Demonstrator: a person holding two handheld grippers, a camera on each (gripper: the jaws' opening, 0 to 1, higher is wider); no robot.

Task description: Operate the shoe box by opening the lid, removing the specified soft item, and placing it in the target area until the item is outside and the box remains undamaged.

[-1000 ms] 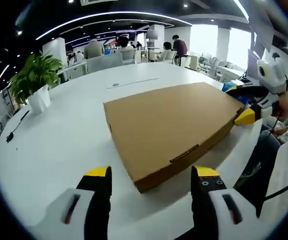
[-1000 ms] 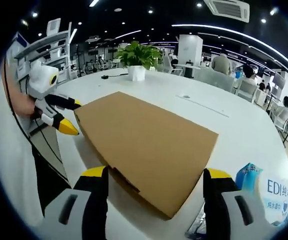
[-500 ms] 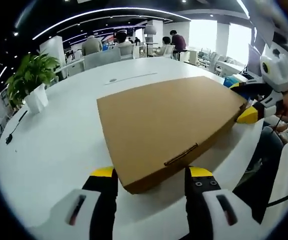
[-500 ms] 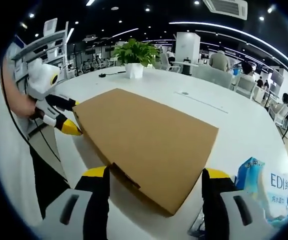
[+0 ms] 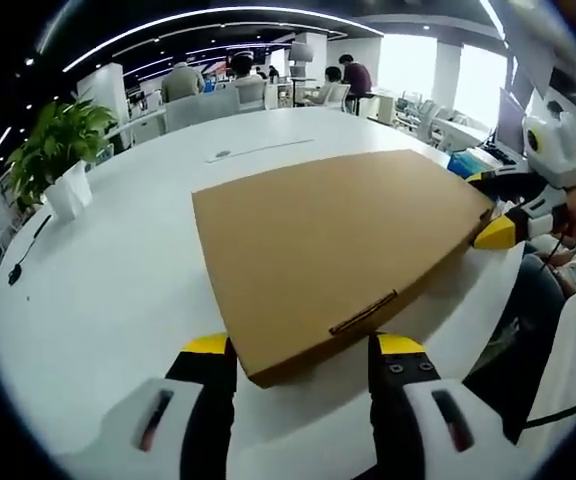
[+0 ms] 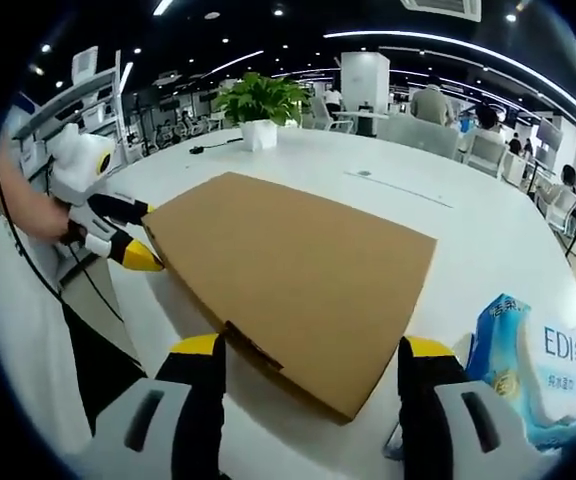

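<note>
Shoe box [image 5: 333, 250] lies flat on white worktop [image 5: 108, 270], lid closed. Left gripper [image 5: 303, 350] and right gripper [image 6: 308, 352] both wide open, holding nothing, straddling opposite corners. Best to catch the lid edge only, lift evenly, not crush cardboard

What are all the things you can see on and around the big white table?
box: one, brown, flat, shut, mid table.
plant: one, green in a white pot, far side of table.
pack: one, blue and white, right of box in right gripper view.
cable: one, black, near plant.
table: one, white, round.
people: several, seated at far desks.
left gripper: one, white, black, yellow tips, open around a box corner.
right gripper: same colours, open around another corner.
</note>
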